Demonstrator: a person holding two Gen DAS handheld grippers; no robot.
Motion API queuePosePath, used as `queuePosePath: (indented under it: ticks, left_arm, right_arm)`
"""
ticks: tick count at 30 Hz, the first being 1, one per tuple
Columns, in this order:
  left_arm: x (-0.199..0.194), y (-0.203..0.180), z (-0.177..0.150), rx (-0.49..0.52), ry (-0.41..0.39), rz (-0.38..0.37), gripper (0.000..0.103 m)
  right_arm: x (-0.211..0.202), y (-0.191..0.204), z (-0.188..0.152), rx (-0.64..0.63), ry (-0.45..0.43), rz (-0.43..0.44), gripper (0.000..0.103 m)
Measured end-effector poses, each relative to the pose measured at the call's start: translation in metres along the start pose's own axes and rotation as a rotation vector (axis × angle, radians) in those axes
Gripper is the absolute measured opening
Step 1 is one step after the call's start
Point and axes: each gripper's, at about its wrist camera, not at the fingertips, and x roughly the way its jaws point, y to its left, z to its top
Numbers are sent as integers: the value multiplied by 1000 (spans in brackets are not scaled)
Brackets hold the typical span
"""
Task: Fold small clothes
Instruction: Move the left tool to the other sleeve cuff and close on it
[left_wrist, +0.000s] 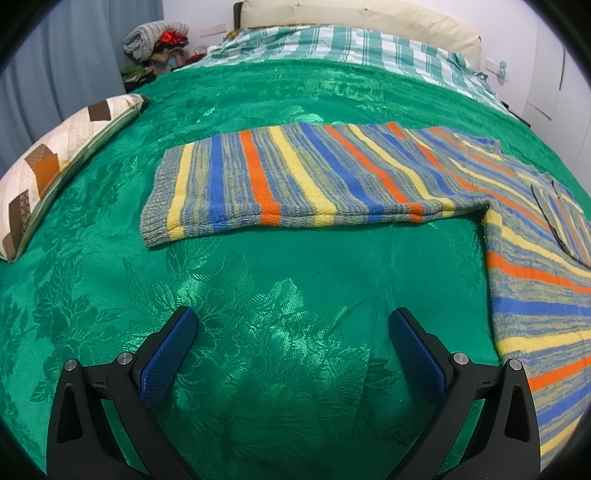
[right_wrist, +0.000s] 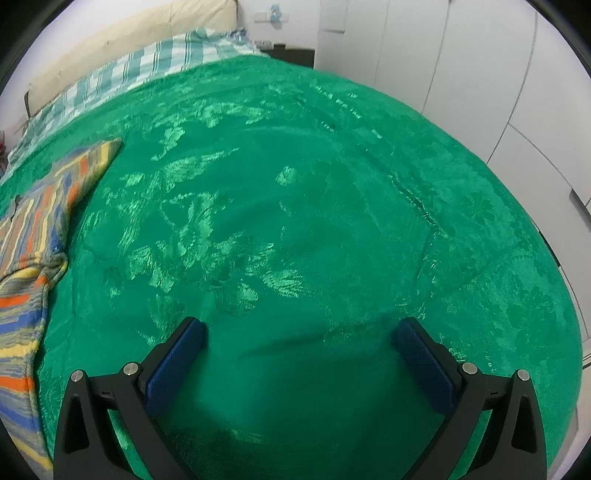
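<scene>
A bed (left_wrist: 258, 258) fills both views, covered by a shiny green bedspread (right_wrist: 295, 206) with a woven leaf pattern. At its head end lies a green-and-white checked sheet (left_wrist: 332, 44) against a cream headboard cushion (left_wrist: 369, 18). The striped knit sweater (left_wrist: 295, 173), banded in blue, orange, yellow and grey, lies flat on the bedspread, one sleeve stretched toward the bed's left edge and its body toward the near edge. A patchwork pillow (left_wrist: 55, 173) rests at the left edge, well apart from the sleeve cuff. A heap of clothes (left_wrist: 159, 40) sits beyond the far left corner. White wardrobe doors (right_wrist: 480, 74) stand past the right edge. The left claw (left_wrist: 293, 325) hangs over bare bedspread, fingers spread, empty. The right claw (right_wrist: 299, 332) is likewise spread wide, empty, the sweater's edge (right_wrist: 33, 229) well off to its left.
</scene>
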Motion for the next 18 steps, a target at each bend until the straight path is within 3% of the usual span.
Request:
queuePosePath:
  ticks: [3,8,11,14,16,18]
  left_arm:
    - [-15,6,-1,12,99,-70,103]
    - [-53,42,-21,-87,99,-282,102]
    - [-60,92,-1,-268,108,-444,102]
    - [-48,141,34,-463,130,-539,101]
    - [-31,168,58,-554,148,-584,97]
    - [-12,178,78,-572,174,-545,77]
  right_arm:
    - [-5,5,11,-47,68,8,103]
    - [-34,26,14,-186,50,9,103]
    - [-28,23,9,-154,95,6,103]
    - [-10,10,4,-32,139,34,103]
    - [-4,4,1,45,114,43,103]
    - [-2,7,-1,49,88,18,103]
